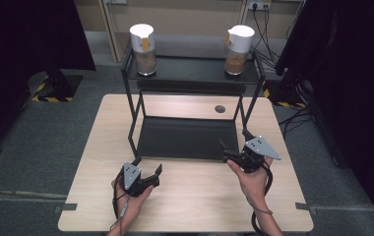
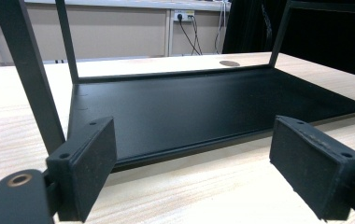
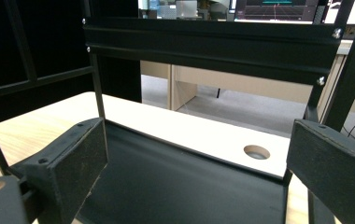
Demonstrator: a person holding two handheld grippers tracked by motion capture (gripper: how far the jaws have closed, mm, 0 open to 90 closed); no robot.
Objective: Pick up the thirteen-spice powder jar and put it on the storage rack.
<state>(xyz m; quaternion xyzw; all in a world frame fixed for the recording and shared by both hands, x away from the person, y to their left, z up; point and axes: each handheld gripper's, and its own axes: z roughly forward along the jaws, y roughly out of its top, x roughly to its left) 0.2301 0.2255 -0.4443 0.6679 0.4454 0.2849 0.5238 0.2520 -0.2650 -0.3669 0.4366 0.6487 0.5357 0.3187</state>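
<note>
While both sit on the table [image 1: 91, 162] by the rack [image 1: 187, 137], L gripper [image 1: 148, 167] & R gripper [image 1: 234, 142] gape apart, empty.

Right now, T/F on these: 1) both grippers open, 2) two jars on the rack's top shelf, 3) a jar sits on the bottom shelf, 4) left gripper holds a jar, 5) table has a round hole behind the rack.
1. True: the left gripper and right gripper both have their jaws spread, nothing between them.
2. True: left jar and right jar stand on the top shelf.
3. False: the bottom shelf is bare.
4. False: it holds nothing.
5. True: the hole lies in the table, near the rack's right rear leg.
</note>
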